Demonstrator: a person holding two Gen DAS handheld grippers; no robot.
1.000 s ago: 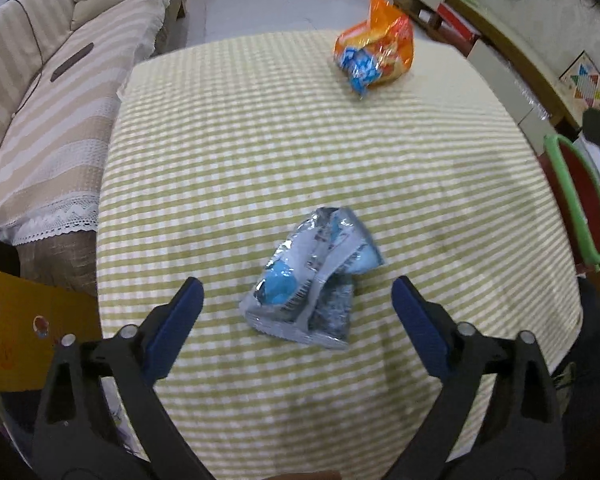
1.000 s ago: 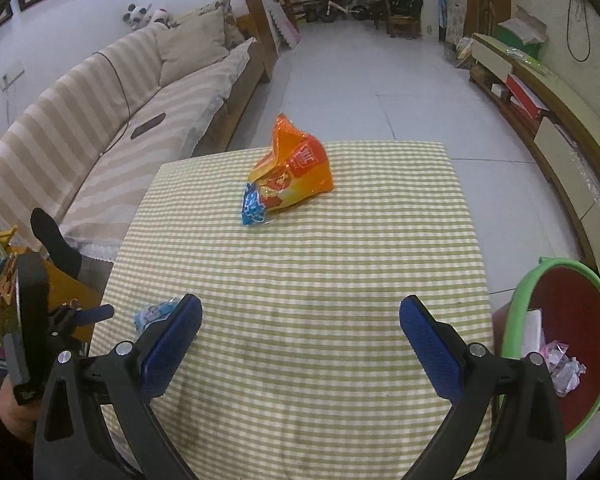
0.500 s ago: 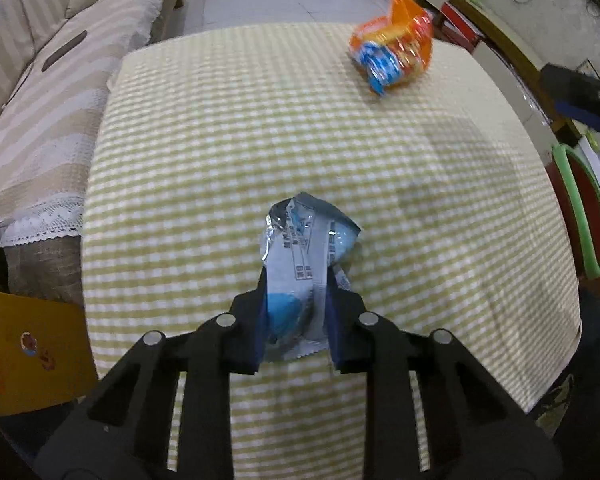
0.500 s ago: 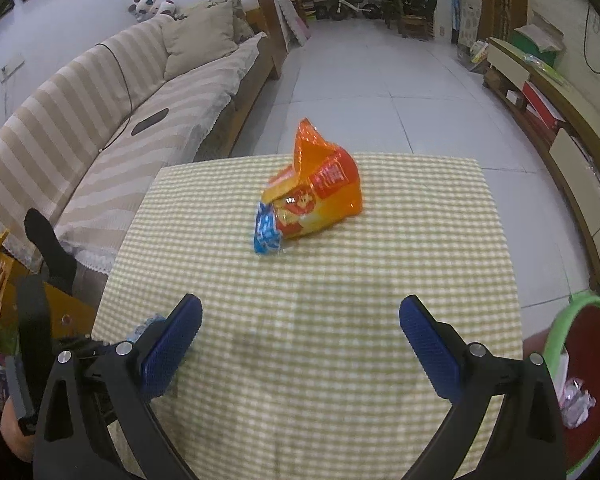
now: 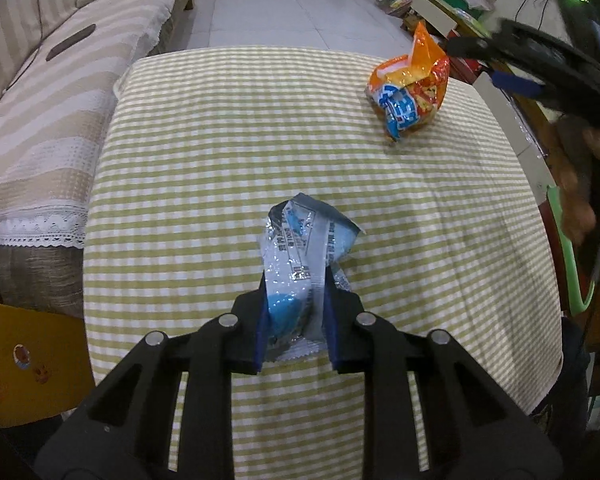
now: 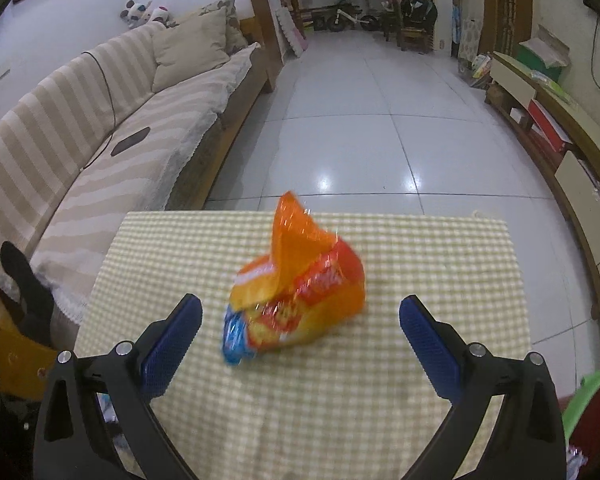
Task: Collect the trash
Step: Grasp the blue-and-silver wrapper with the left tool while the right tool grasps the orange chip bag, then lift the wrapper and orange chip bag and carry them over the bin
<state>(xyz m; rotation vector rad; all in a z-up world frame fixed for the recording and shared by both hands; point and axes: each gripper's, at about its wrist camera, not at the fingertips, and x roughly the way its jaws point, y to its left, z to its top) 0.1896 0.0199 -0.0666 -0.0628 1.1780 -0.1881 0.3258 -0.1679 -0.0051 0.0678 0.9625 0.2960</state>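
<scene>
Where the striped sofa (image 5: 52,92) runs along the left side of the room, a dark flat object (image 5: 71,36) is seen lying on its seat and a cushion (image 6: 190,46) is propped at its far end. Beside it, the desk (image 5: 220,128) is covered by a yellow-green checked cloth. Near the middle of the desk, towards its near edge, a crumpled silver and blue wrapper (image 5: 306,240) is clamped at its lower end between the blue pads of the left tool (image 5: 294,328), whose jaws are pressed tight on it; the rest of the wrapper is held out over the cloth. Further right, near the far right corner of the desk, an orange snack bag (image 6: 300,292) with a blue end is left lying on the cloth, its torn top standing up. The right tool (image 6: 300,340) is held wide open around this bag, one pad on each side, well apart from it and gripping nothing. At the right edge, off the desk, the green rim of a red bin (image 6: 592,400) is partly shown.
</scene>
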